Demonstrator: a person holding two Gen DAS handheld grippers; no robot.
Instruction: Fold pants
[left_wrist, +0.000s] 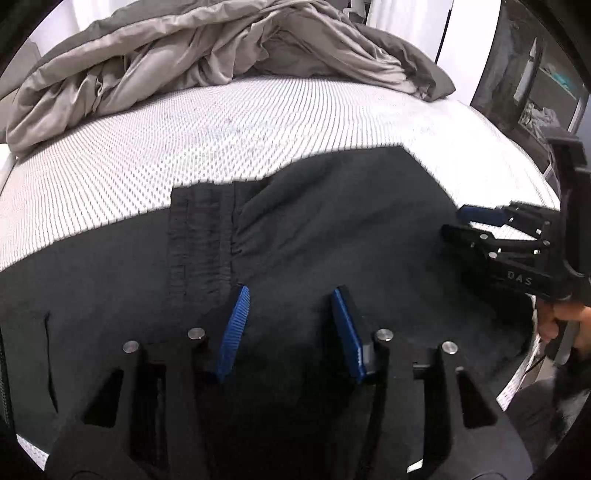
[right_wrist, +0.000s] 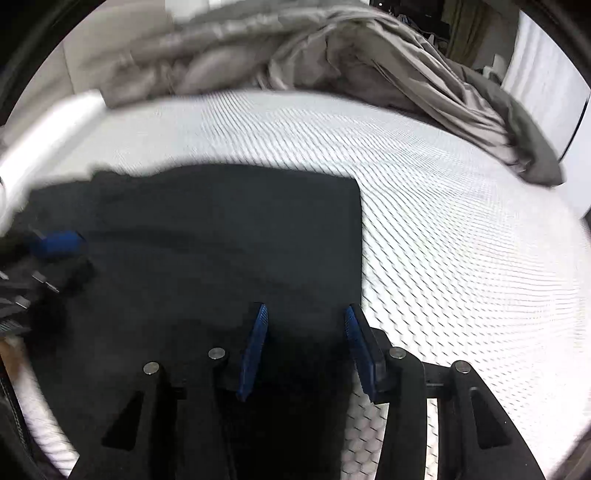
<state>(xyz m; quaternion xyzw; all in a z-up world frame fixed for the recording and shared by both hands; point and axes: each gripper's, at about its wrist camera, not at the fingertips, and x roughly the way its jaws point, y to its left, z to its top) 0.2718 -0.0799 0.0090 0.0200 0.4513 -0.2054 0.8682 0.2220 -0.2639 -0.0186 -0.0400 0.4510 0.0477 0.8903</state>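
Dark pants (left_wrist: 332, 221) lie folded flat on a white textured mattress (left_wrist: 184, 140). Their gathered elastic waistband (left_wrist: 201, 236) shows left of centre in the left wrist view. My left gripper (left_wrist: 290, 291) hovers open over the cloth just right of the waistband, and nothing is pinched between its blue pads. At the pants' right edge my right gripper (left_wrist: 456, 221) is also open. In the right wrist view the right gripper (right_wrist: 306, 307) straddles the straight right edge of the pants (right_wrist: 221, 229), jaws apart. The left gripper (right_wrist: 74, 256) appears blurred at the left.
A rumpled grey duvet (left_wrist: 184, 48) is heaped along the far side of the mattress (right_wrist: 461, 240). A person's hand (left_wrist: 561, 317) holds the right gripper at the bed's right edge. A dark shelf unit (left_wrist: 535, 85) stands beyond that edge.
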